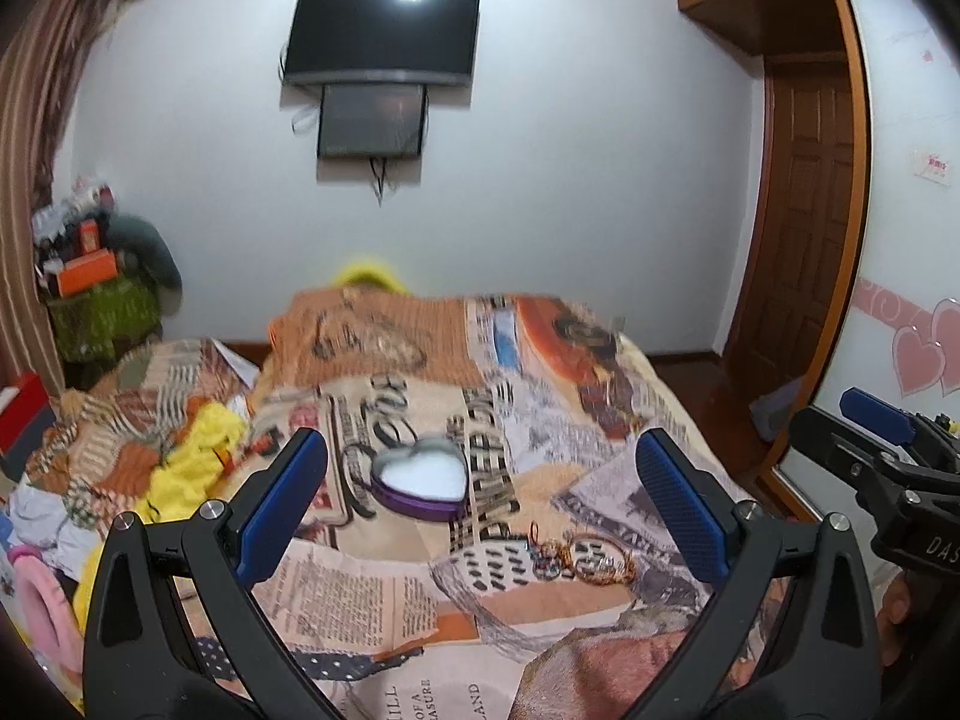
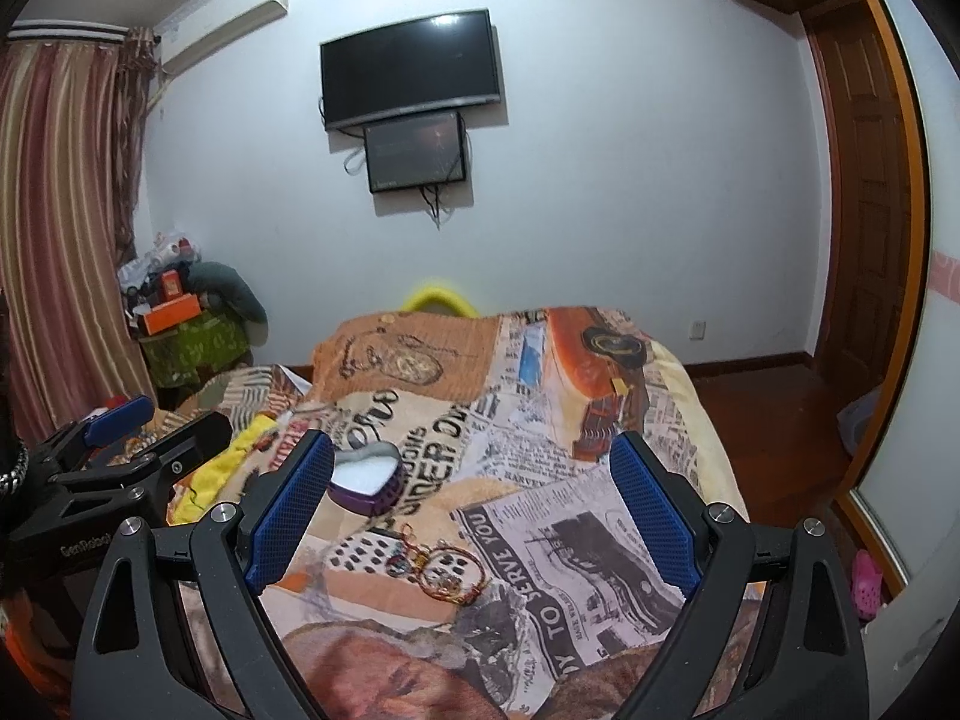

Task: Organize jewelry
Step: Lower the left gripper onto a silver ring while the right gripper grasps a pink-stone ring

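While both the left claw (image 1: 480, 510) and right claw (image 2: 471, 513) hung wide and empty, the jewelry (image 2: 441, 567) lay seemingly tangled on the bed (image 2: 630, 420) beside the heart box (image 2: 365, 480), nothing sorted yet.

Both wrist cameras look forward and slightly down across the bed (image 1: 420, 588) toward the wall television (image 2: 411, 69), sharing the heart-shaped box (image 1: 420, 477) and jewelry (image 2: 441, 567) close below.
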A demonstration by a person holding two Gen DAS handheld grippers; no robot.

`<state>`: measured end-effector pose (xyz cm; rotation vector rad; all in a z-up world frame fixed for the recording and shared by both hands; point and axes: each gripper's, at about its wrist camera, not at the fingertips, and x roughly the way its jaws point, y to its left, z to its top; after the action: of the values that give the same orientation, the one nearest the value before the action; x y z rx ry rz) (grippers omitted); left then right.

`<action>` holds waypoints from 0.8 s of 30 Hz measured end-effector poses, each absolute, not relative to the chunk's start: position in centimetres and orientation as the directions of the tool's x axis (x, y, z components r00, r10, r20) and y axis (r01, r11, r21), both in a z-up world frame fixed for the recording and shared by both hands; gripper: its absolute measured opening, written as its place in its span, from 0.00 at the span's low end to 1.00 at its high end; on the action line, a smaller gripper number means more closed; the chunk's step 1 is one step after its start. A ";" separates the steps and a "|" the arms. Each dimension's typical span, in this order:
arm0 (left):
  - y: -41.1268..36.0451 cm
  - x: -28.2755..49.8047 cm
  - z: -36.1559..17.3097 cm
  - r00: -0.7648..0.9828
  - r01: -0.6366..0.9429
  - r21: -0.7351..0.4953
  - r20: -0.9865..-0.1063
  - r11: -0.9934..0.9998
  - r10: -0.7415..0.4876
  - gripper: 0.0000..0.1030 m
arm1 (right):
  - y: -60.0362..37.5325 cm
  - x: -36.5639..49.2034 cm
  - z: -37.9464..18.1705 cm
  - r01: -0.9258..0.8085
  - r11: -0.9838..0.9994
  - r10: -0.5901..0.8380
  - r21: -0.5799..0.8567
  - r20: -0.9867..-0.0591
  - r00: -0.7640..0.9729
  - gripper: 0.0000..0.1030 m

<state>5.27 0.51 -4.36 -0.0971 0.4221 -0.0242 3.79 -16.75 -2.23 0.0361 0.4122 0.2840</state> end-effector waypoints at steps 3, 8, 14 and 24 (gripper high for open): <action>0.9 6.8 -6.0 0.884 0.006 -0.114 -0.465 0.993 -0.059 1.00 | -17.1 5.5 -4.1 -0.242 0.966 0.257 0.093 -0.448 0.856 0.89; 0.9 9.0 -9.2 0.826 0.001 -0.102 -0.561 0.995 -0.058 1.00 | -17.5 7.6 -7.1 -0.220 0.972 0.230 0.084 -0.543 0.807 0.89; 0.9 10.9 -13.0 0.740 0.013 -0.099 -0.669 0.995 -0.076 1.00 | -17.7 9.3 -10.1 -0.231 0.967 0.247 0.109 -0.637 0.730 0.89; -0.6 13.0 -16.3 0.620 0.102 -0.129 -0.767 0.986 -0.165 0.78 | -17.1 10.8 -12.1 -0.292 0.948 0.294 0.126 -0.698 0.653 0.69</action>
<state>12.96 -0.57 -16.25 -0.0752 0.8887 -0.1534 10.84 -17.10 -12.10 0.0027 0.7923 0.3321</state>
